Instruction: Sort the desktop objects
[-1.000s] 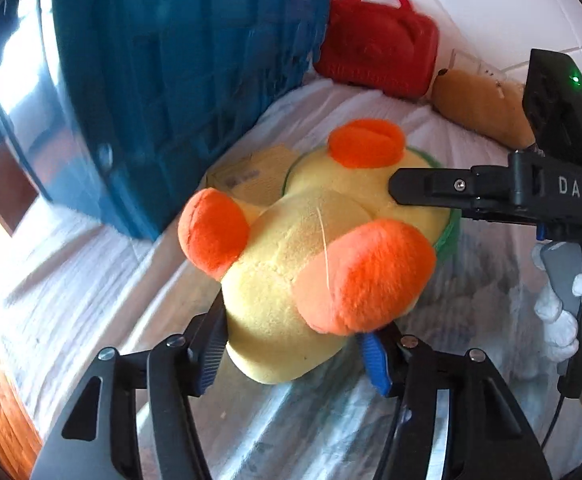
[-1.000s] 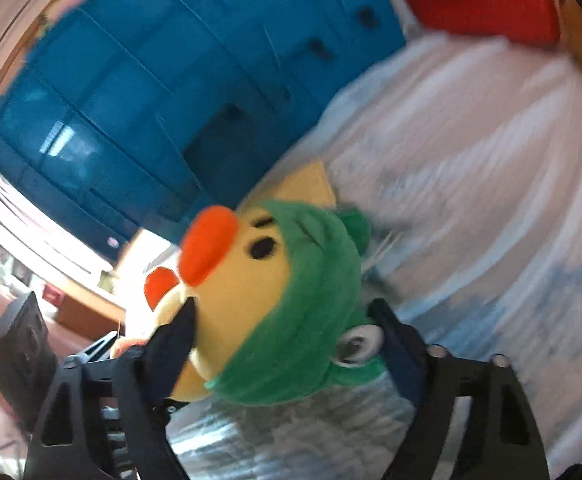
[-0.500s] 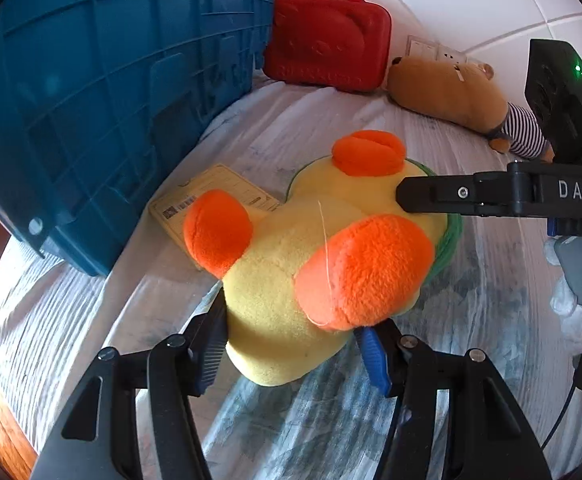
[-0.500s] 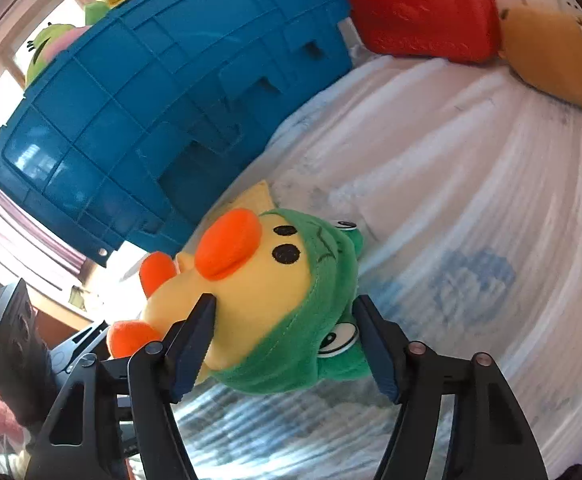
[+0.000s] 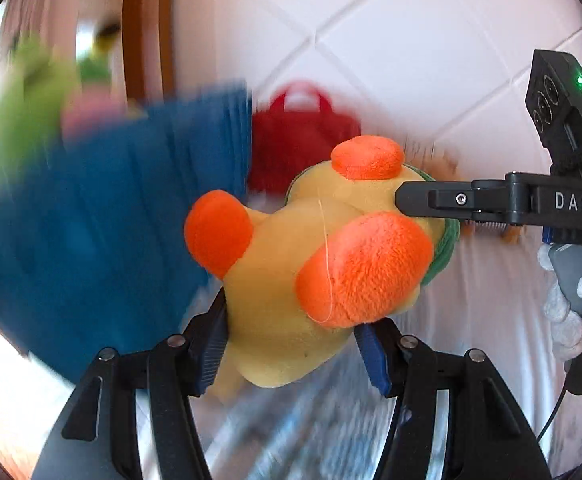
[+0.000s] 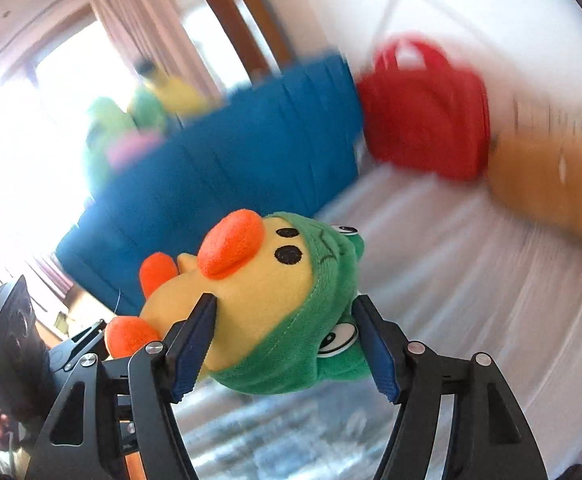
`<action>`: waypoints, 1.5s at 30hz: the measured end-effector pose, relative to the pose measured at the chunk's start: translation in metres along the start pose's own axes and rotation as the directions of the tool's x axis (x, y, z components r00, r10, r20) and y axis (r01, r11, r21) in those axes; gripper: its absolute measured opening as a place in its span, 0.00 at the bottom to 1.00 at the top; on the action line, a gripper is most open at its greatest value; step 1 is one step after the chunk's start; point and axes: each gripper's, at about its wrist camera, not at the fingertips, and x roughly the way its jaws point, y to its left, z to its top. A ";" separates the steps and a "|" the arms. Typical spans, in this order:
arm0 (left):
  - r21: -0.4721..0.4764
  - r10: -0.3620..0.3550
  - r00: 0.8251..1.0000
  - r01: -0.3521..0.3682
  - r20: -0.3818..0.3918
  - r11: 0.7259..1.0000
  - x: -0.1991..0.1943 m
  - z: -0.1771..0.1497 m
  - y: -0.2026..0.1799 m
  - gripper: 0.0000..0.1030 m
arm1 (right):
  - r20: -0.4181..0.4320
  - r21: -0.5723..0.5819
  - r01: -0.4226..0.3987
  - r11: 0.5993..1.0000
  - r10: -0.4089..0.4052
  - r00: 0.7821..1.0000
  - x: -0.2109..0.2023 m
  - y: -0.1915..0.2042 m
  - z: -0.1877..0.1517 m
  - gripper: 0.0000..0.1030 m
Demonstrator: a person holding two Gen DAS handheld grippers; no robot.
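A yellow plush duck (image 5: 291, 280) with orange feet, orange beak and a green frog hood (image 6: 315, 320) is held in the air by both grippers. My left gripper (image 5: 295, 352) is shut on its body end. My right gripper (image 6: 287, 344) is shut on its hooded head, and its finger (image 5: 451, 200) shows from the right in the left wrist view. The left gripper's fingers (image 6: 83, 344) show at lower left in the right wrist view. The duck hangs above the white cloth (image 6: 471, 280).
A large blue crate (image 5: 103, 220) stands at the left, with green, pink and yellow plush toys (image 6: 143, 120) inside it. A red case (image 6: 423, 116) stands against the tiled wall, with a brown plush bear (image 6: 551, 192) beside it. The background is motion-blurred.
Both grippers have lifted the duck up off the cloth. The views now look over the crate's rim, and the card that lay under the duck is out of sight.
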 end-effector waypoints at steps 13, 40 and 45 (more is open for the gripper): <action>0.087 0.127 0.985 -0.137 0.120 0.987 0.009 0.192 0.172 0.59 | 0.247 -0.137 -0.001 0.991 0.035 0.968 0.051 0.116 0.210 0.67; -0.038 0.004 0.990 0.001 0.139 0.999 0.012 0.162 0.230 1.00 | 0.182 -0.045 0.304 0.952 -0.291 0.939 0.088 0.171 0.187 1.00; -0.119 0.109 0.988 -0.095 0.112 0.988 -0.040 0.121 0.240 1.00 | 0.222 -0.065 0.320 0.945 -0.299 0.928 0.050 0.216 0.135 1.00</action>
